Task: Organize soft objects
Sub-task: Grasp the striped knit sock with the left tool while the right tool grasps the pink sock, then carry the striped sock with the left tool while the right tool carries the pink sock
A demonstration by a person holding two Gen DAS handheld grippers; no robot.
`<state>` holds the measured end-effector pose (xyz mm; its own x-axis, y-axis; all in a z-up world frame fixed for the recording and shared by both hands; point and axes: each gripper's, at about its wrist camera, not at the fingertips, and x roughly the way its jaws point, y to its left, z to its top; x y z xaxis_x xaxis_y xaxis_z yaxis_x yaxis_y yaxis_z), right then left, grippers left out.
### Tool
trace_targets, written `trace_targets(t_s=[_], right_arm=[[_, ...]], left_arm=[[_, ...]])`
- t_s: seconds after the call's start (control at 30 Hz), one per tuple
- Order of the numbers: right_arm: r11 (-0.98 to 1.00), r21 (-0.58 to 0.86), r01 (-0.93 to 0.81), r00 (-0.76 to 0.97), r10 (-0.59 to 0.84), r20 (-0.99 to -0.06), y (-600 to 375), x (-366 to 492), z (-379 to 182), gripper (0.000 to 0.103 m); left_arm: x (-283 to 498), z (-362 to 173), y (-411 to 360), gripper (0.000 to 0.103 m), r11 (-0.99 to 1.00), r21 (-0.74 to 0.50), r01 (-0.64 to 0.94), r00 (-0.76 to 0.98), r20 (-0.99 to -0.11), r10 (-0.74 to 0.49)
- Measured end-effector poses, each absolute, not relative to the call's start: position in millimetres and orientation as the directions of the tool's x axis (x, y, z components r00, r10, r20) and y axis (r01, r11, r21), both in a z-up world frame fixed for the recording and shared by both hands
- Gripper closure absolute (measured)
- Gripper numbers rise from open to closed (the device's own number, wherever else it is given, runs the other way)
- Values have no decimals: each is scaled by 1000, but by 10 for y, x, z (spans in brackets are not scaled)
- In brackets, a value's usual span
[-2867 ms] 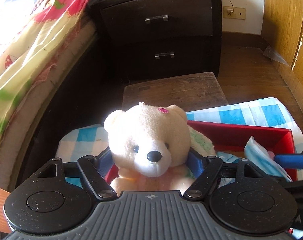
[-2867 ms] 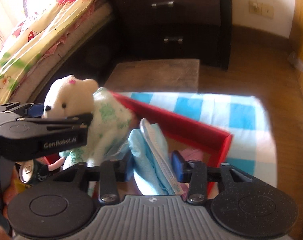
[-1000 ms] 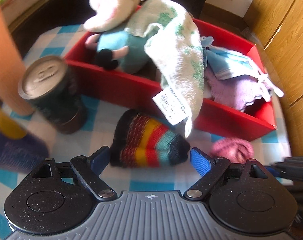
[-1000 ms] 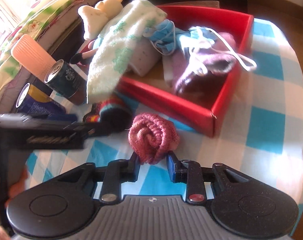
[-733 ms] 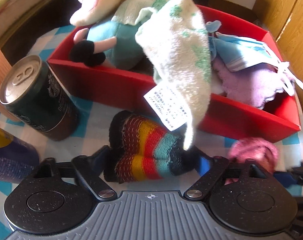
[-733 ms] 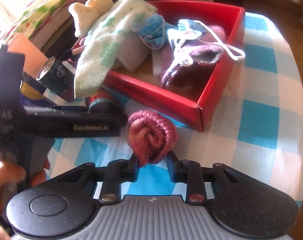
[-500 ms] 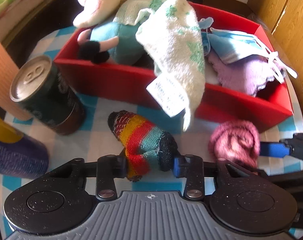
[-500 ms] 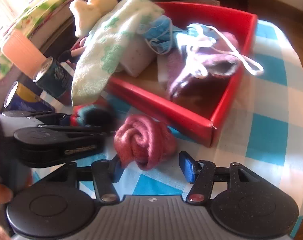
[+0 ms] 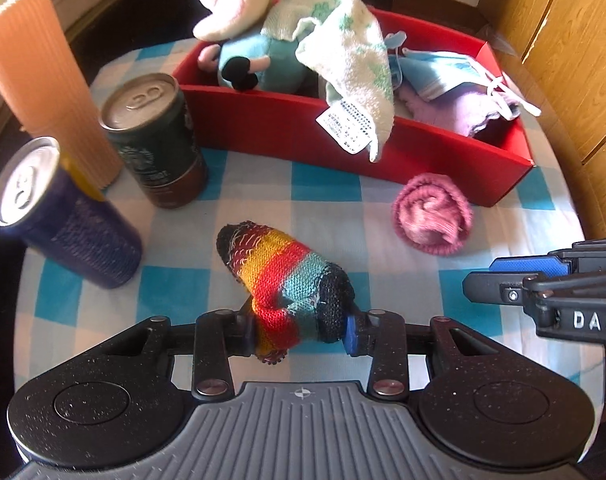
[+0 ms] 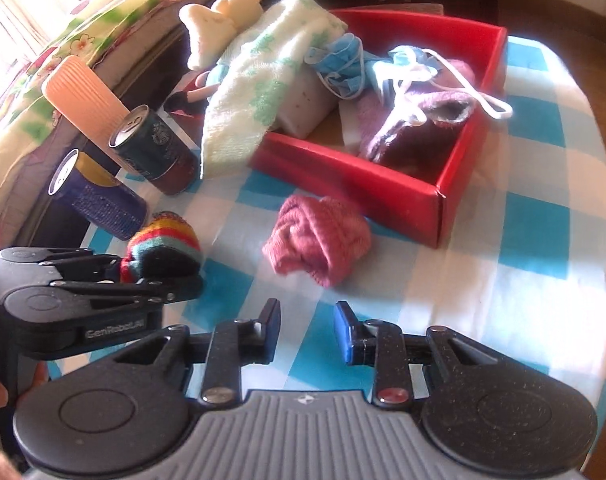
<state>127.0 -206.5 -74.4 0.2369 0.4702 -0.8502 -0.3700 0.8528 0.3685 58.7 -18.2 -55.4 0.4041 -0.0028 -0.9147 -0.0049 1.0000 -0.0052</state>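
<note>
While the red box (image 9: 263, 128) of soft things fills the far side of the checked worktop (image 9: 323, 208), the left tool (image 9: 299, 330) pinches the rainbow knitted sock (image 9: 287, 276) near the front edge, its long axis running away toward the cans at the left edge. The right tool (image 10: 307, 330), its jaws narrowly apart with nothing between them after just closing, sits just short of the pink rolled sock (image 10: 319, 240), which lies ahead of it beside the box's near wall, making the right hand nearer.
</note>
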Motion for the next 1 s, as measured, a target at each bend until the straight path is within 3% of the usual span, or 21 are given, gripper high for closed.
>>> trace_targets(t_s=[0.03, 0.07, 0.1, 0.17, 0.33, 0.4, 0.5, 0.6, 1.0], right_arm=[[859, 371, -352, 238, 466, -852, -2081, 1284, -740, 89], [866, 379, -325, 253, 466, -848, -2068, 1328, -734, 76], [869, 394, -298, 269, 473, -839, -2079, 1369, -723, 54], [875, 416, -247, 303, 478, -825, -2060, 1454, -698, 37], [897, 336, -288, 318, 420, -850, -1647, 1663, -765, 42], [909, 287, -303, 316, 380, -869, -1511, 1676, -830, 65], [908, 267, -323, 301, 366, -881, -1447, 1670, -885, 78], [901, 256, -349, 290, 364, -885, -1487, 1620, -856, 82], [862, 246, -444, 278, 393, -876, -1781, 1113, -433, 83]], left_arm=[[563, -532, -169, 63, 1000, -12, -6, 408, -913, -8], [549, -515, -152, 62, 1000, -23, -9, 411, -912, -18], [542, -509, -112, 61, 999, -35, -14, 414, -910, -26], [572, -520, -62, 61, 999, -48, -20, 415, -909, -35], [610, -590, 2, 61, 996, -84, -28, 408, -910, -66], [617, -627, 26, 60, 995, -92, -30, 401, -913, -73], [595, -640, 38, 59, 996, -90, -24, 402, -913, -73], [567, -620, 39, 59, 995, -97, -22, 408, -909, -80], [392, -291, -220, 60, 999, -5, 45, 465, -885, -25]])
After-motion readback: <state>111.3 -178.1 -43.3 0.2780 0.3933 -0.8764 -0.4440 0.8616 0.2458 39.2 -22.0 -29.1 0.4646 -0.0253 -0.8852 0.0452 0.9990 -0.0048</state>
